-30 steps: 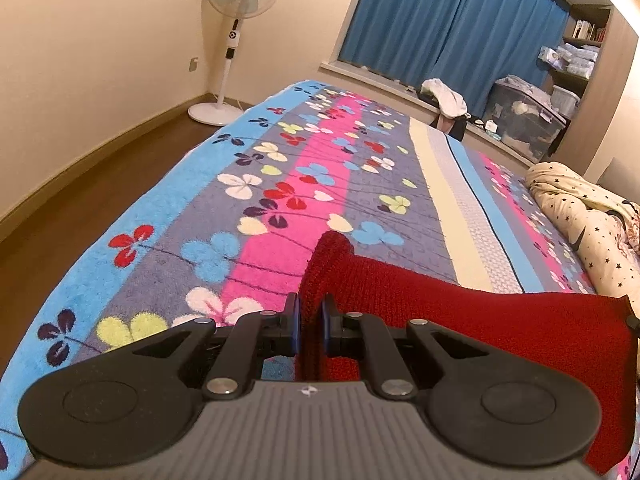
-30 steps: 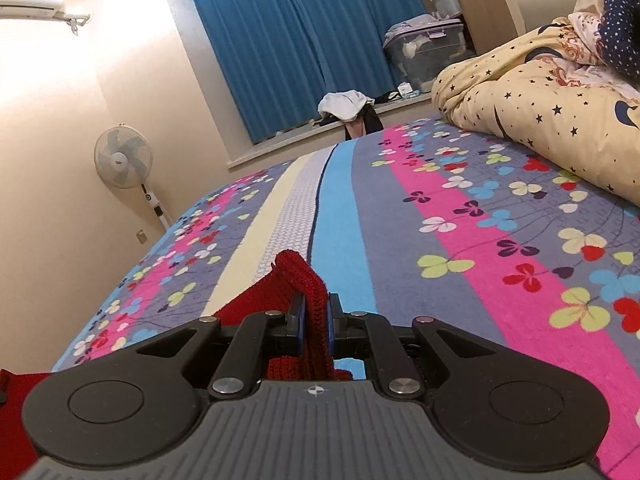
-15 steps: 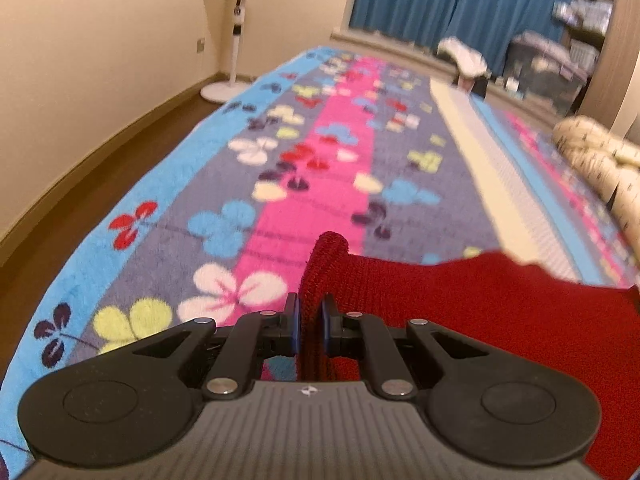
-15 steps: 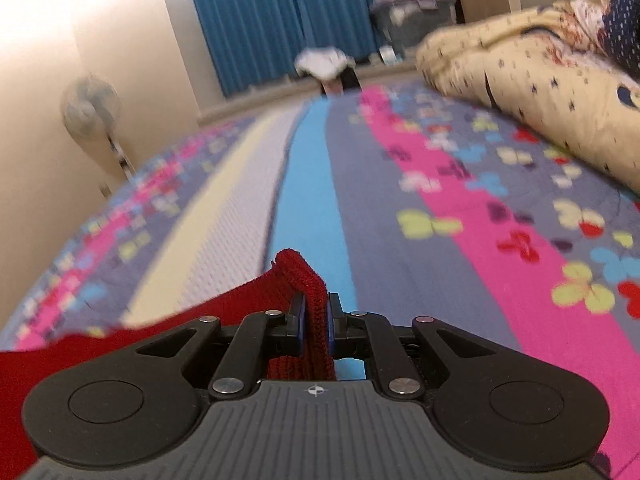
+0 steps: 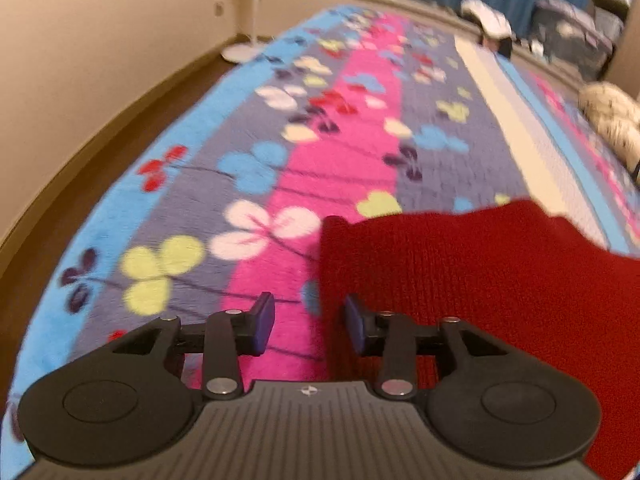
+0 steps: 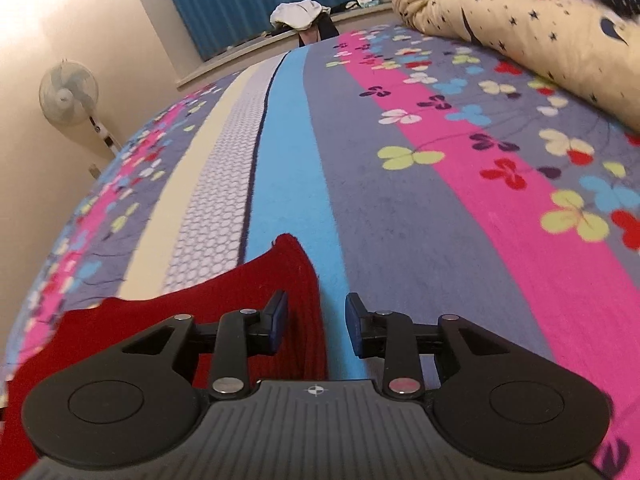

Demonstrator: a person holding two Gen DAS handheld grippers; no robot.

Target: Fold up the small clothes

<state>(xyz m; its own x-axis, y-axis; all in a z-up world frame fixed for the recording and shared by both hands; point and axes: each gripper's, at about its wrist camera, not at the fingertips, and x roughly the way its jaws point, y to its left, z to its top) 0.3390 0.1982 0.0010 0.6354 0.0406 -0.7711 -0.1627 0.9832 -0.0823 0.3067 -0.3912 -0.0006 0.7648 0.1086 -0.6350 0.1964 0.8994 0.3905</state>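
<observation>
Left gripper point(image 5: 310, 324): jaws apart, red knit garment point(image 5: 480, 280) edge between them, unheld | Right gripper point(image 6: 316, 330): jaws apart, garment corner unheld on floral blanket point(image 6: 400, 216) | Risk: withdrawing fingers snag knit, undoing fold.
</observation>
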